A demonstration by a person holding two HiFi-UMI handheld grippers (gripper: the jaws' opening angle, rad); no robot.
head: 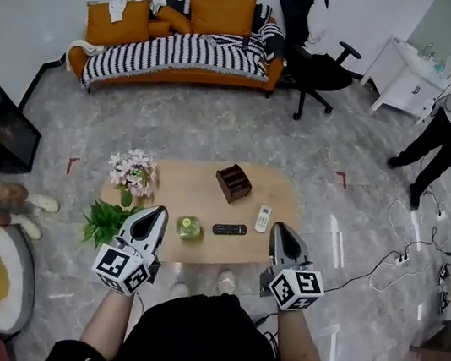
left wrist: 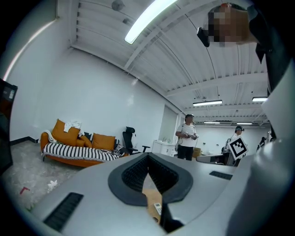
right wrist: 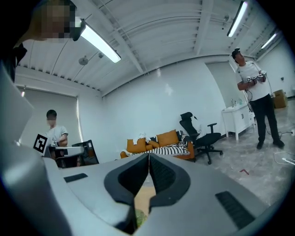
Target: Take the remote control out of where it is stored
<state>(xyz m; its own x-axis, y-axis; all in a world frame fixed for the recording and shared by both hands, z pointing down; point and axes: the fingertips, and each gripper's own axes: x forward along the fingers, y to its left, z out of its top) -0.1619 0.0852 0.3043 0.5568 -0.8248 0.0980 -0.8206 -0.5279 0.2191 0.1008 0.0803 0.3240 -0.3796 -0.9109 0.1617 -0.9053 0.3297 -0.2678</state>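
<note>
Looking down, head view: coffee table (head: pixel 182 185) carries one wooden storage box (head: pixel 233 182), two remotes, one flower bunch (head: pixel 131 171), one leafy plant (head: pixel 105 219) and one small green object (head: pixel 189 228).
Task item location: black remote (head: pixel 229 229) and white remote (head: pixel 263 218) both lie flat on the tabletop in front of the box, apart from it and from each other. Neither sits inside it.
Box contents: cannot tell.
Left gripper (head: pixel 158 210): held over the near table edge, near the small green object.
Right gripper (head: pixel 279 226): just beside the white remote, not touching it.
Left gripper view: jaws closed tip to tip, nothing held. The white remote (left wrist: pixel 157 208) shows below them.
Right gripper view: jaws closed together, empty. A sliver of the small green object (right wrist: pixel 140 217) shows below.
Handling judgement: a remote is likely light, rigid and smooth-cased, so prone to slip. Take it across the narrow sides at mid-length.
Task standing: removal appears already done.
</note>
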